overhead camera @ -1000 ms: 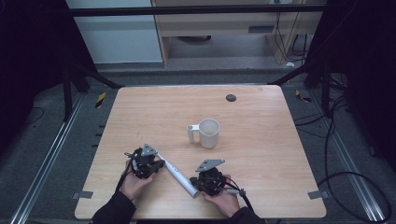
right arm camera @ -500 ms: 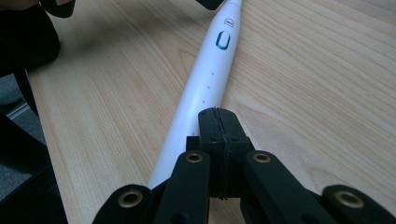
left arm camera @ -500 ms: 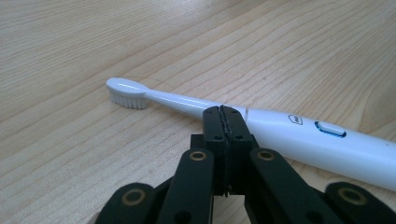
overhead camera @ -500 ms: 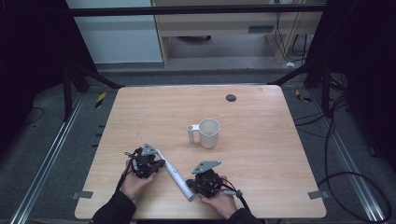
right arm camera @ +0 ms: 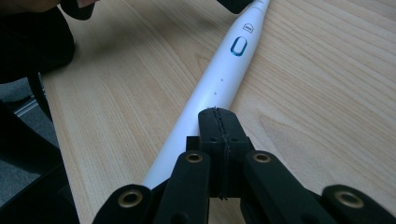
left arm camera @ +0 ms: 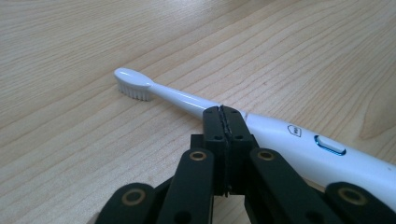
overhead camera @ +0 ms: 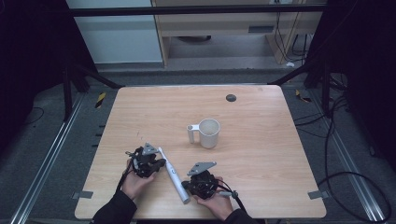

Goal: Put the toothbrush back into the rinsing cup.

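Flanking one toothbrush (overhead camera: 172,174), two tongs (overhead camera: 155,162) (overhead camera: 187,184)

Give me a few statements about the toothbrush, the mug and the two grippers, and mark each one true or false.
1. The white electric toothbrush lies flat on the light wooden table. True.
2. The white handled mug lies tipped on its side. False: it stands upright, opening up.
3. The left gripper has its fingers spread wide. False: they are pressed together, in front of the toothbrush's neck.
4. The right gripper has its fingers closed, by the toothbrush's handle end. True.
5. The toothbrush stands inside the mug. False: it lies on the table, apart from the mug.
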